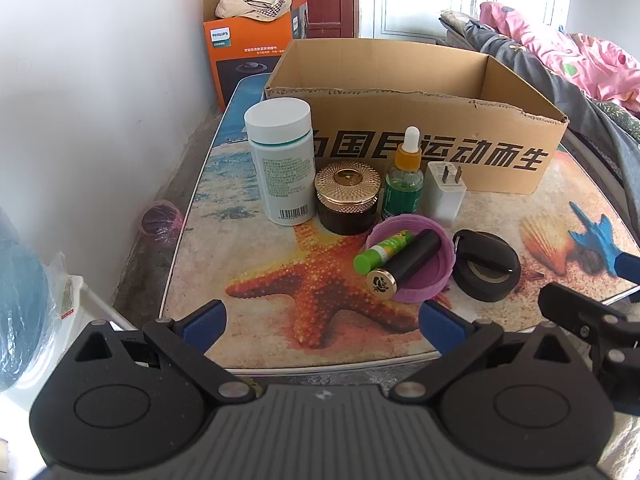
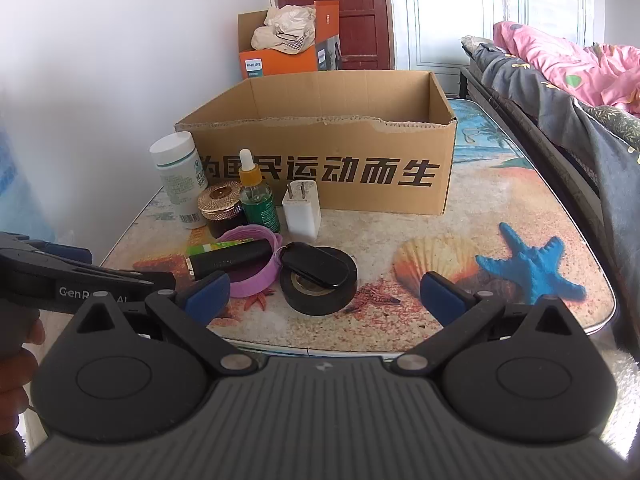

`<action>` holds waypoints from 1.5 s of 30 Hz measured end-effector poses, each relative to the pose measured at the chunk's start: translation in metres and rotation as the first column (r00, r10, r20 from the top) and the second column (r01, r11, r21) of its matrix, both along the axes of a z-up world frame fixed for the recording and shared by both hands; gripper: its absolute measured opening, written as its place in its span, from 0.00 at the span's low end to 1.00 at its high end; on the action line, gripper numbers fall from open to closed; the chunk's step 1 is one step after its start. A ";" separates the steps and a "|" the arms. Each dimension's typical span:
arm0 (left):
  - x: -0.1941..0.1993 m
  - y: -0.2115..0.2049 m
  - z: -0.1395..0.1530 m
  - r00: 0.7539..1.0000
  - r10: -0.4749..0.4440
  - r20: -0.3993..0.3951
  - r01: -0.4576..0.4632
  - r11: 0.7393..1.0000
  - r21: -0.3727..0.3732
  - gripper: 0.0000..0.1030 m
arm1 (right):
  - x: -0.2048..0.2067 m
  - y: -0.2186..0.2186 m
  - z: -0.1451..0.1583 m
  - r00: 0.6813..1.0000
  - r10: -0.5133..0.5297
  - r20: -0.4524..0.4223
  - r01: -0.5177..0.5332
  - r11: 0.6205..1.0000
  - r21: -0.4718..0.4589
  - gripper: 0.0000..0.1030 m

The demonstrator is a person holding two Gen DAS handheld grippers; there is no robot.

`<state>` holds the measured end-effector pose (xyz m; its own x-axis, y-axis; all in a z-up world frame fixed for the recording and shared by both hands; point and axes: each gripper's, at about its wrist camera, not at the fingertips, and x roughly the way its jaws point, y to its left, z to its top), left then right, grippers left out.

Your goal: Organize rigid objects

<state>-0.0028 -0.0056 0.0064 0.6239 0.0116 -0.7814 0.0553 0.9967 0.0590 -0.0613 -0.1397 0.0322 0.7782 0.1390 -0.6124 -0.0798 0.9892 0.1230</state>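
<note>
Black cylindrical lipstick tube (image 1: 408,260) lying flat in purple plastic lid (image 1: 434,276) on surface (image 1: 248,248), long axis diagonal, gold cap end toward camera. Left hand-held gripper (image 1: 322,322) and right hand-held gripper (image 2: 324,294) both spread wide, empty.

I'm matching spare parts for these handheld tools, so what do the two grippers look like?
Both look alike. The left gripper and right gripper each have a ribbed dark grey body, two rounded matte black housings with circular caps, black linkage arms with silver pivot pins, and blue fingertip pads. Seen side-on in the right wrist view, the left one bears white lettering, partly hidden. No cables or sleeves show.
</note>
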 end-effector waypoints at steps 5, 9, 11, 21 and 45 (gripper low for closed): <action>0.001 0.003 0.000 1.000 0.007 -0.005 -0.008 1.000 -0.002 1.00 | 0.000 0.000 0.002 1.000 -0.001 0.004 0.001 1.000 0.006 0.99; 0.001 0.004 -0.001 1.000 0.010 -0.008 -0.010 1.000 0.001 1.00 | -0.001 -0.001 0.002 1.000 0.000 0.003 0.000 1.000 0.010 0.99; 0.000 0.004 -0.001 1.000 0.011 -0.008 -0.011 1.000 0.001 1.00 | -0.001 0.000 0.003 1.000 0.000 0.003 -0.001 1.000 0.009 0.99; 0.000 0.005 -0.001 1.000 0.011 -0.013 -0.011 1.000 0.001 1.00 | -0.001 0.003 0.004 1.000 -0.002 0.009 0.002 1.000 0.010 0.99; 0.006 0.007 -0.005 0.999 0.019 -0.032 -0.019 1.000 0.009 1.00 | 0.007 0.005 0.002 0.999 0.033 0.009 -0.033 0.999 0.026 0.99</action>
